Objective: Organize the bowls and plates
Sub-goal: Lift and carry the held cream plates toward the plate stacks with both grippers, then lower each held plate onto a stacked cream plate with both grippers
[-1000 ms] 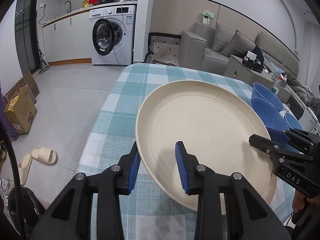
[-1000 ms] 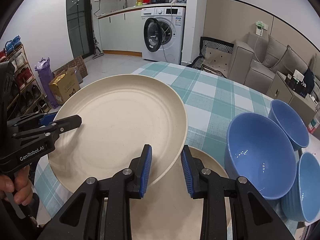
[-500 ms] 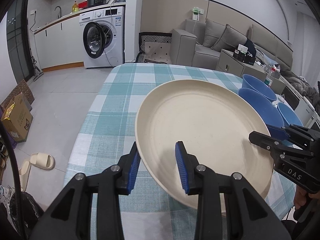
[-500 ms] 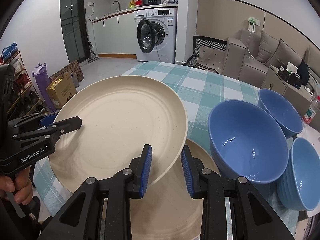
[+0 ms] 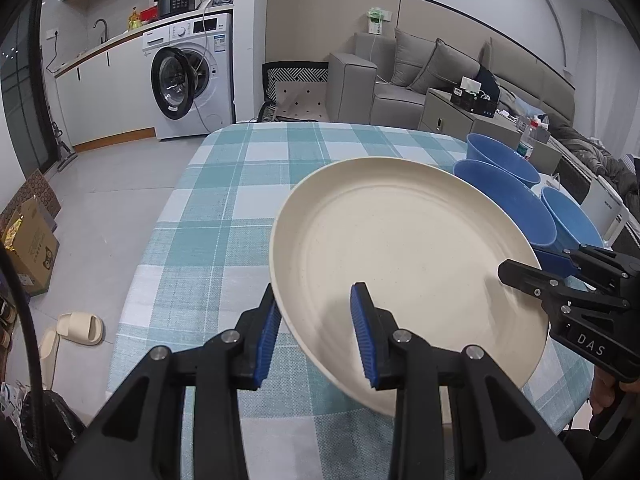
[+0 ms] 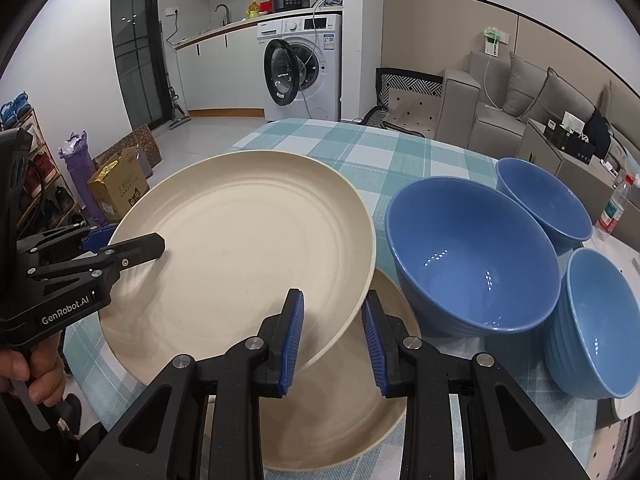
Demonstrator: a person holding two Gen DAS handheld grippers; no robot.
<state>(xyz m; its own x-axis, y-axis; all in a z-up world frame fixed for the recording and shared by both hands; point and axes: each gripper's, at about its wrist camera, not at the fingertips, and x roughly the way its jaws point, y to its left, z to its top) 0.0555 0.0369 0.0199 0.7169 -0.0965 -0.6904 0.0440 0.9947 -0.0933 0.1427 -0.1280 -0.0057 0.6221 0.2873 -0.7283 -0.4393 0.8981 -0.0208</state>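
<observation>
A large cream plate [image 5: 400, 256] [image 6: 240, 240] is held above the table, tilted. My left gripper [image 5: 316, 312] is shut on its near left rim, one finger above and one below. My right gripper [image 6: 332, 312] is shut on the opposite rim. Each gripper shows in the other's view: the right gripper [image 5: 528, 264], the left gripper [image 6: 124, 242]. A second cream plate [image 6: 360, 400] lies flat on the table, partly under the held one. Three blue bowls stand to the right: a big bowl [image 6: 472, 256], a far bowl [image 6: 540, 196], and a near bowl [image 6: 600, 312].
The table wears a teal check cloth [image 5: 240, 200], and its left edge drops to a tiled floor with slippers [image 5: 76, 328] and a cardboard box [image 5: 28, 248]. A plastic bottle [image 6: 614, 208] stands behind the bowls. A washing machine and a sofa lie beyond the table.
Both grippers have carried the held plate sideways to the right, nearer the blue bowls and further over the plate on the table. The grips have not changed.
</observation>
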